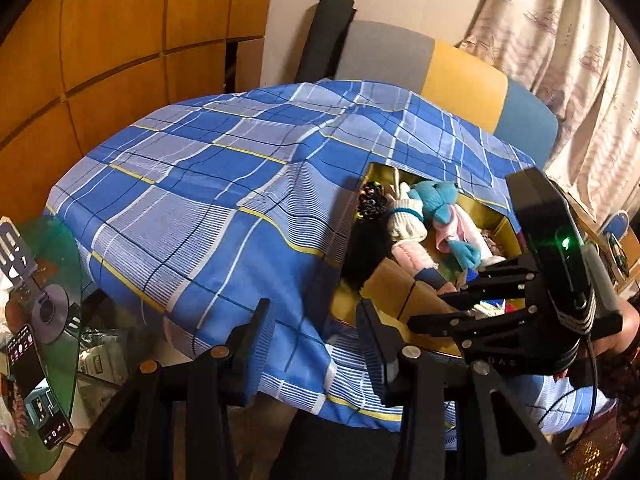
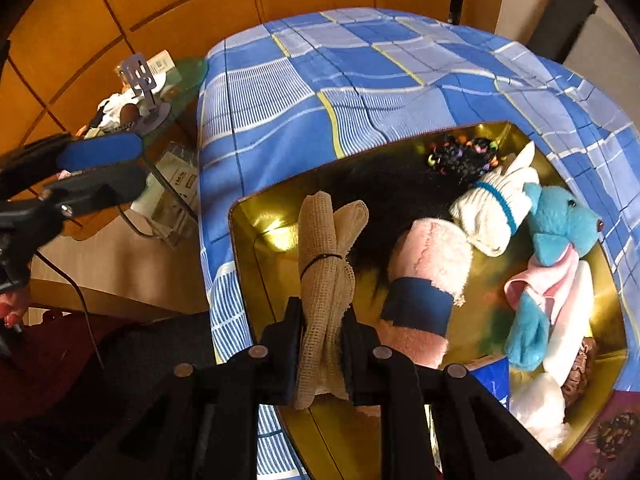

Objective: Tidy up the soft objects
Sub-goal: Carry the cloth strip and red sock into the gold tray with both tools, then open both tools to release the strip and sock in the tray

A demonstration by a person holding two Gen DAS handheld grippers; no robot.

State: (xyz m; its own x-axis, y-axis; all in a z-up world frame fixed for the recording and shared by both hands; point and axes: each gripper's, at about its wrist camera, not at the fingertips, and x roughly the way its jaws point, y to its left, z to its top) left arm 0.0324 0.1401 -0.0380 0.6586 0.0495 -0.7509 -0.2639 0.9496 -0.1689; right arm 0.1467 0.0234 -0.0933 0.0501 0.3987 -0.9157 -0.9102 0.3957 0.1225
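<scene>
While the right gripper (image 2: 320, 344) jaws pinch the beige mesh cloth bundle (image 2: 324, 264), lengthwise above the gold tin (image 2: 256, 224), the left gripper (image 1: 312, 340) jaws stand spread, empty, beside it.

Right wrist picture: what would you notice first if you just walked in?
Probably the shiny gold tin on the blue checked cloth, stuffed with soft things: a blue plush toy at its right side, a pink towel roll in the middle. Right up front, the right gripper pinches a beige mesh bundle over the tin.
</scene>
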